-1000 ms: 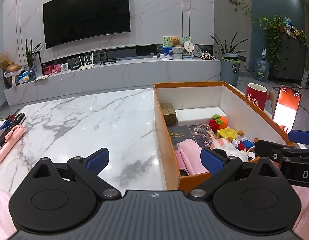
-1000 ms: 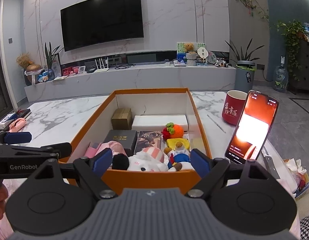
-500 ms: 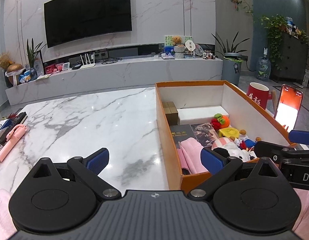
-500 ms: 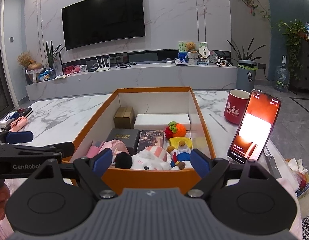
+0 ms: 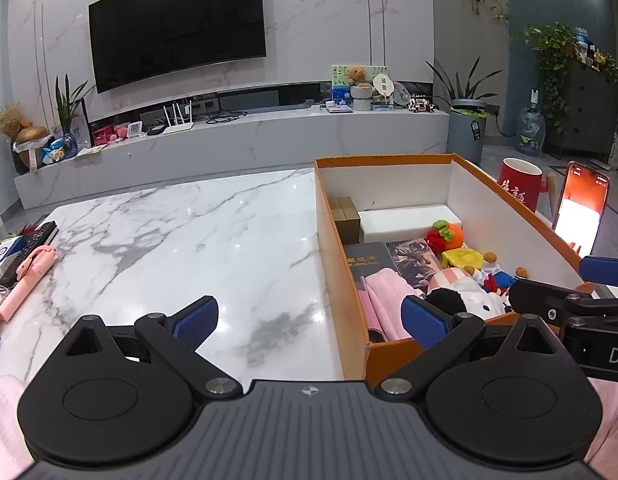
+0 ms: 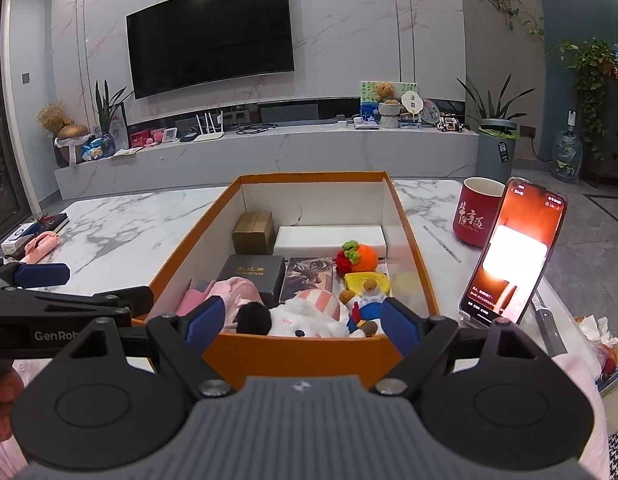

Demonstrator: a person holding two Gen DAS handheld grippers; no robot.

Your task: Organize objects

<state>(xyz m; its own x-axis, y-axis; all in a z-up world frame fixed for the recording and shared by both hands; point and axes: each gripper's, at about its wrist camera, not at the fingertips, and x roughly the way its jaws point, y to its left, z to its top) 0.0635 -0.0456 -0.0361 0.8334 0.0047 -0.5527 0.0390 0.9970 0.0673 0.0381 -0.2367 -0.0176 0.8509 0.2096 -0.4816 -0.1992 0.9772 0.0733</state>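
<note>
Objects for sorting already sit inside the orange box [image 6: 309, 350], which rests on the marble table [image 5: 197, 240] right in front of my two claws. My right gripper [image 6: 301, 320] hangs just short of the box's near wall with its jaws spread wide and nothing between them; my left gripper [image 5: 311, 318] is likewise wide and empty, straddling the box's near left corner, one finger over bare marble and the other over the box.

Nearest inside the box I see a white plush toy [image 6: 305, 316] with a black ear, a pink cloth [image 6: 233, 292] to its left, and a small bear doll [image 6: 363, 306] to its right. Behind them lie a dark book [image 6: 253, 276], a picture card [image 6: 309, 276], a yellow piece [image 6: 365, 282] and a knitted orange fruit [image 6: 359, 258]. Against the far wall stand a brown carton [image 6: 253, 232] and a white slab [image 6: 329, 238].

Outside, a phone [image 6: 513, 252] leans upright just beside the box's right wall, with a red mug [image 6: 479, 212] beyond it. At the table's far left edge lie a pink handle [image 5: 27, 276] and a remote [image 5: 33, 240].

My worry: if I swing the right claw sideways, its outer finger could tip the phone. Dipping in low could catch the box's near wall and shove the whole box, and the two claws are close enough to collide.
</note>
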